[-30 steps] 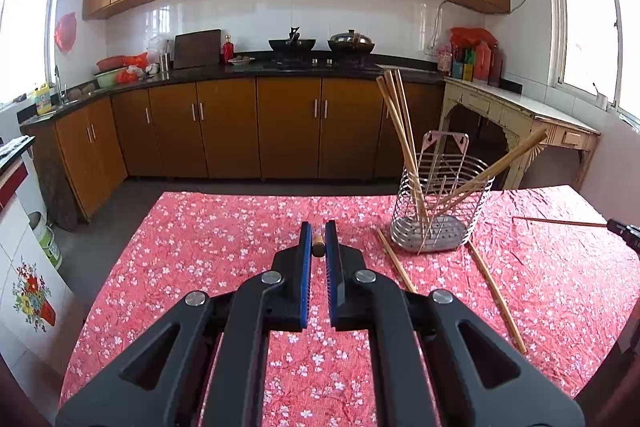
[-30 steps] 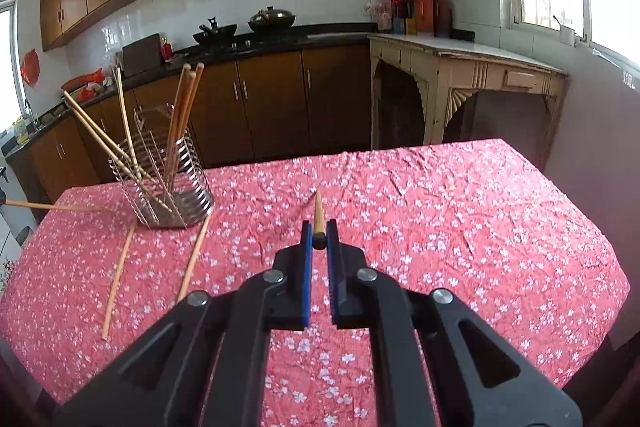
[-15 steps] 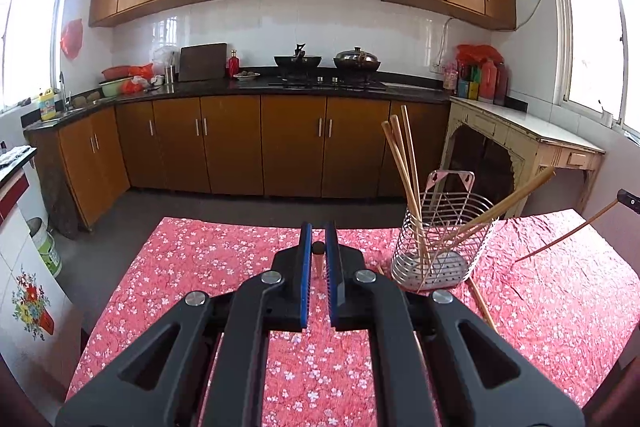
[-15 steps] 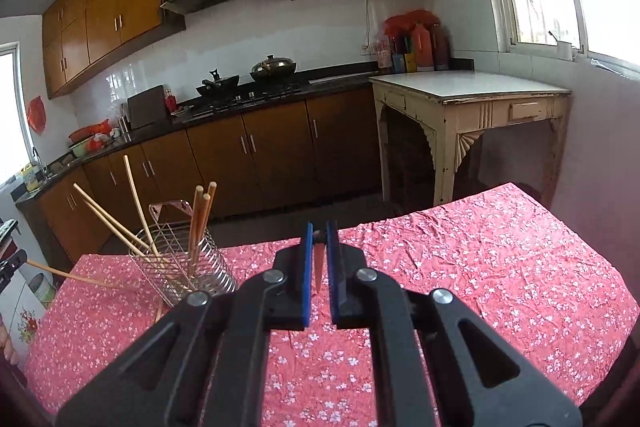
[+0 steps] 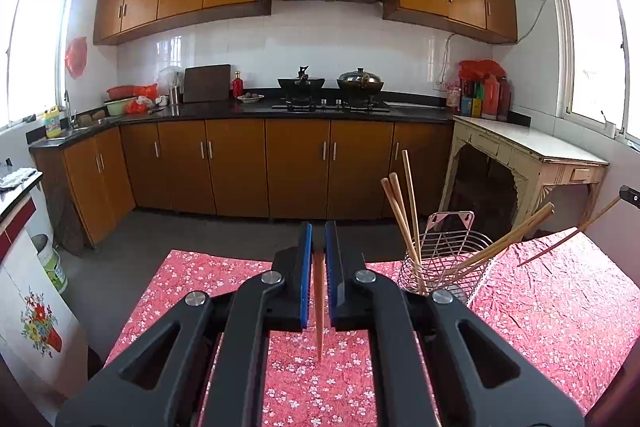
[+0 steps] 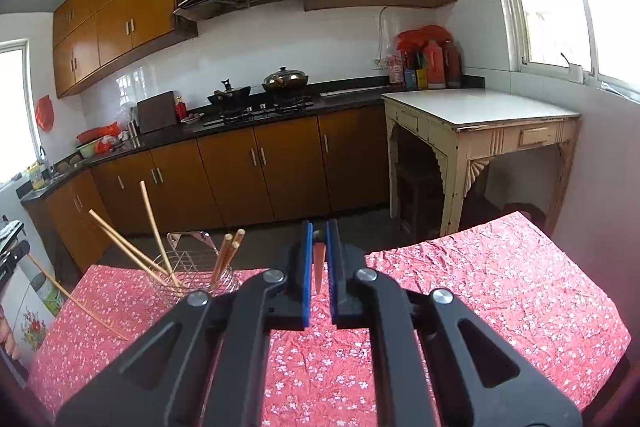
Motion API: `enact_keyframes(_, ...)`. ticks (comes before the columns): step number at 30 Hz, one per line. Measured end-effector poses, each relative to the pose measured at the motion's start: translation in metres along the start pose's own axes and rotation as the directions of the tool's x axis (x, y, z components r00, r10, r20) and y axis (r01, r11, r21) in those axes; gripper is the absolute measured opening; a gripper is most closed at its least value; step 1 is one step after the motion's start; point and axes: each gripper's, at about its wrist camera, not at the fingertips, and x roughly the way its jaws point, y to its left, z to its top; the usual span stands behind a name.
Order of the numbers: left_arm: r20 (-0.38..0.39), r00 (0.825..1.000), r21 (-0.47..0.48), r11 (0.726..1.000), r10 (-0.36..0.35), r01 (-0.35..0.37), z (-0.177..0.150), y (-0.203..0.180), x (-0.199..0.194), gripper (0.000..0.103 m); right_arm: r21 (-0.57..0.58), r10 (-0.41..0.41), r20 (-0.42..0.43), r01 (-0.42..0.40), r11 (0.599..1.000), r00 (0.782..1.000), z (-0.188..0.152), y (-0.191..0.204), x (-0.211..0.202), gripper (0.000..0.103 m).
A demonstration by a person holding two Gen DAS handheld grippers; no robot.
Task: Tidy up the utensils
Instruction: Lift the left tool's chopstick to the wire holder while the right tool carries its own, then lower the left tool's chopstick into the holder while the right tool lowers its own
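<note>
Left gripper [image 5: 318, 247] pinches a wooden chopstick [image 5: 319, 307] whose long axis runs vertically down the frame centre, its tapered tip pointing toward the bottom edge over the red floral tablecloth [image 5: 560, 307]. Right gripper [image 6: 319, 247] likewise clamps a second chopstick [image 6: 318, 269], tip directed downward in frame. The wire utensil holder [image 5: 448, 259], right of centre, contains further chopsticks fanned upward and outward.
</note>
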Motion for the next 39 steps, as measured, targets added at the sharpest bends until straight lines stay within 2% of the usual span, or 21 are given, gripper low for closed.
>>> enact_keyframes(8, 0.034, 0.999, 0.016, 0.999, -0.034, 0.034, 0.013, -0.013, -0.019, 0.006, -0.062, 0.08, -0.026, -0.081, 0.995, 0.996, 0.006, 0.015, -0.037, 0.008)
enact_keyframes(16, 0.086, 0.992, 0.016, 0.996, -0.088, 0.087, 0.037, -0.037, -0.039, 0.006, -0.087, 0.19, -0.004, -0.189, 0.978, 0.982, 0.031, 0.039, -0.077, 0.008)
enact_keyframes(22, 0.116, 0.985, 0.002, 0.992, -0.126, 0.126, 0.058, -0.055, -0.047, 0.006, -0.098, 0.247, 0.01, -0.245, 0.964, 0.969, 0.052, 0.06, -0.089, 0.008)
enact_keyframes(29, 0.13, 0.982, -0.051, 0.988, -0.137, 0.144, 0.089, -0.074, -0.029, 0.006, -0.109, 0.268, -0.035, -0.27, 0.957, 0.963, 0.078, 0.096, -0.055, 0.008)
enact_keyframes(35, 0.161, 0.982, -0.088, 0.989, -0.102, 0.117, 0.116, -0.087, -0.002, 0.006, -0.135, 0.243, -0.114, -0.257, 0.957, 0.963, 0.093, 0.122, -0.001, 0.008)
enact_keyframes(39, 0.172, 0.983, -0.082, 0.993, -0.07, 0.085, 0.123, -0.098, 0.018, 0.006, -0.145, 0.231, -0.163, -0.255, 0.956, 0.959, 0.096, 0.131, 0.031, 0.008)
